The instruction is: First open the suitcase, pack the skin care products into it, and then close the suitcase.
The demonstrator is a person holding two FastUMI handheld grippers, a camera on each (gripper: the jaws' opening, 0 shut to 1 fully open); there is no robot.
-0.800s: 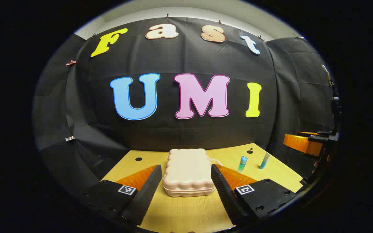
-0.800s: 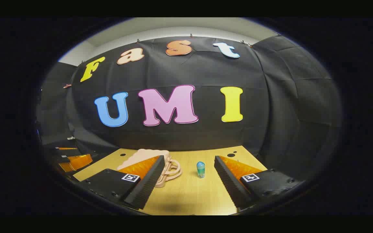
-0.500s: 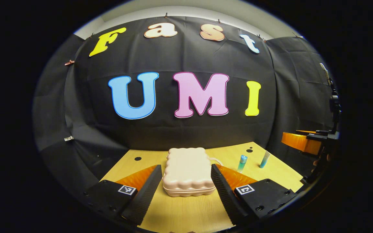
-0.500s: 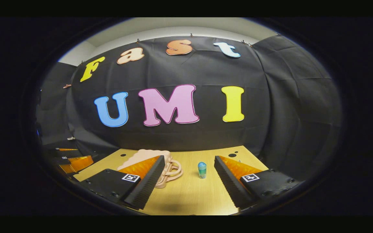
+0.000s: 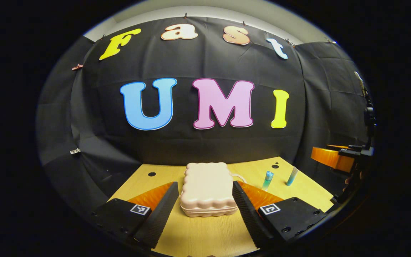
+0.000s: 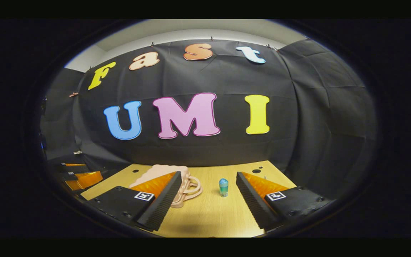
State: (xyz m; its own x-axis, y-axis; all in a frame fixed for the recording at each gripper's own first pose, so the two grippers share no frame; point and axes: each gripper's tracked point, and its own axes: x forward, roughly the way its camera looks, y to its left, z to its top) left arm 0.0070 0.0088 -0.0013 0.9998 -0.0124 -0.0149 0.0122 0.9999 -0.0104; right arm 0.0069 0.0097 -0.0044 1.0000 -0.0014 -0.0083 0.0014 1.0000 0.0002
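While our left gripper hovers with jaws wide, the closed cream scalloped plastic suitcase lies flat on the pale wooden table between its fingers, untouched. Our right gripper also gapes wide, facing a small teal-capped bottle that stands upright beside the suitcase's handle.

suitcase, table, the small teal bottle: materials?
Suitcase: looks like moulded hard plastic, matte pale pink; scalloped shell, seam along the front edge. Table: light wood or wood-look laminate; faint straight grain, can't tell which. Small teal bottle: likely translucent plastic, glossy, with a paler domed cap.
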